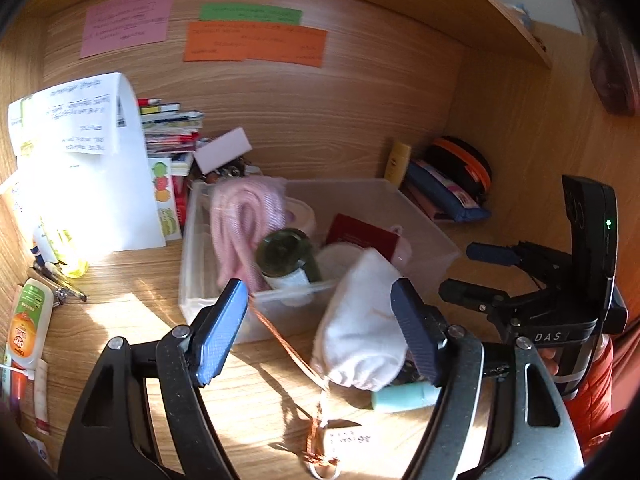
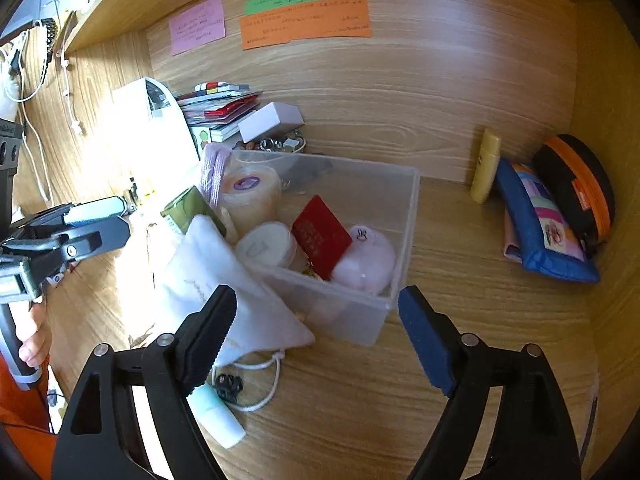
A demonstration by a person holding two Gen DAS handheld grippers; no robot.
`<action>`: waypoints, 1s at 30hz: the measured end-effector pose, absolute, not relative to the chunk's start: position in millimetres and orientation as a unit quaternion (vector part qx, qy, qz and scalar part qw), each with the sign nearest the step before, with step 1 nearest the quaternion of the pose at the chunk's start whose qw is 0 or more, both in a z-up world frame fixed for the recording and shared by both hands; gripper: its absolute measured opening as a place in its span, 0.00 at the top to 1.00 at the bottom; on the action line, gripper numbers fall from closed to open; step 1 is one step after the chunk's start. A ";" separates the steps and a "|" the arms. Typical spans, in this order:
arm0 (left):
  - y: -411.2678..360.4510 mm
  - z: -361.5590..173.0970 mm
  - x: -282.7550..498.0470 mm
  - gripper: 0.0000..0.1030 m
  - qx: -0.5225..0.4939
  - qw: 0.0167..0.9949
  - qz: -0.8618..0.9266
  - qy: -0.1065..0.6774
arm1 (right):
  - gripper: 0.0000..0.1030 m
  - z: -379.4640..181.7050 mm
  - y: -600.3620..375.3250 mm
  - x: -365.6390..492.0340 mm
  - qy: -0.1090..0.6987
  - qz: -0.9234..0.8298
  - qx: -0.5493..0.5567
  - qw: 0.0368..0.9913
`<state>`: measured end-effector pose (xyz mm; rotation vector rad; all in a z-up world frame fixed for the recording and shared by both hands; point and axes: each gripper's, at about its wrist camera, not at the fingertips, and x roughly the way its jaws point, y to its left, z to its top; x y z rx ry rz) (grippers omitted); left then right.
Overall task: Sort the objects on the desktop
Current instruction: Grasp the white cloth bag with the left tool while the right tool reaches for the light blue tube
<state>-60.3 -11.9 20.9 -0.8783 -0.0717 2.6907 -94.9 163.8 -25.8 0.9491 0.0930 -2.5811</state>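
Observation:
A clear plastic bin (image 1: 420, 216) (image 2: 404, 220) stands mid-desk. It holds a pink cloth (image 1: 244, 216), a green bottle (image 1: 286, 252) (image 2: 192, 204), tape rolls (image 2: 250, 192), a red booklet (image 1: 362, 232) (image 2: 320, 236) and a pink pompom (image 2: 366, 260). A white drawstring pouch (image 1: 360, 320) (image 2: 208, 272) leans on the bin's front rim. My left gripper (image 1: 318, 286) (image 2: 120, 220) is open, with the pouch lying by its right finger. My right gripper (image 2: 316, 292) (image 1: 464, 270) is open before the bin's near corner, gripping nothing. A mint tube (image 1: 404, 396) (image 2: 216, 412) lies below the pouch.
An orange cord (image 1: 288, 344) trails over the desk. Papers (image 1: 80, 168) and stacked books (image 1: 172, 128) fill the back left; tubes and an orange-labelled bottle (image 1: 28, 320) line the left edge. A yellow tube (image 2: 486, 164) and pencil cases (image 2: 540, 224) sit back right. Sticky notes (image 2: 304, 24) are on the back wall.

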 end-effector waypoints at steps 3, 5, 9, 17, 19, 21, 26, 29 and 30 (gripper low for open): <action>0.6 16.7 -57.4 0.27 -0.314 0.166 0.935 -0.014 | 0.21 -32.6 172.3 -89.0 0.026 -0.918 0.346 0.189; 8.4 12.7 -56.9 0.24 -0.321 0.175 0.931 -0.010 | 0.21 -36.0 177.6 -85.8 0.021 -0.918 0.350 0.186; 23.1 1.0 -60.1 0.16 -0.341 0.193 0.920 0.001 | 0.21 -42.6 190.0 -80.4 0.004 -0.916 0.357 0.182; 40.2 -30.2 -85.3 0.14 -0.410 0.196 0.891 0.005 | 0.21 -50.1 204.1 -73.9 -0.011 -0.914 0.359 0.187; 43.4 -36.7 -90.4 0.14 -0.422 0.196 0.885 0.004 | 0.21 -52.7 205.5 -73.8 -0.012 -0.913 0.360 0.188; 46.5 -42.0 -95.3 0.12 -0.431 0.193 0.881 0.009 | 0.21 -54.9 206.7 -74.5 -0.014 -0.912 0.362 0.190; 52.5 -51.3 -105.4 0.09 -0.444 0.186 0.877 0.012 | 0.21 -59.7 209.5 -77.6 -0.025 -0.907 0.371 0.198; 53.9 -55.0 -106.4 0.16 -0.440 0.181 0.879 0.020 | 0.21 -60.5 210.6 -78.0 -0.029 -0.905 0.374 0.202; 54.4 -56.0 -106.7 0.29 -0.441 0.177 0.879 0.027 | 0.21 -60.7 210.7 -77.6 -0.029 -0.904 0.374 0.204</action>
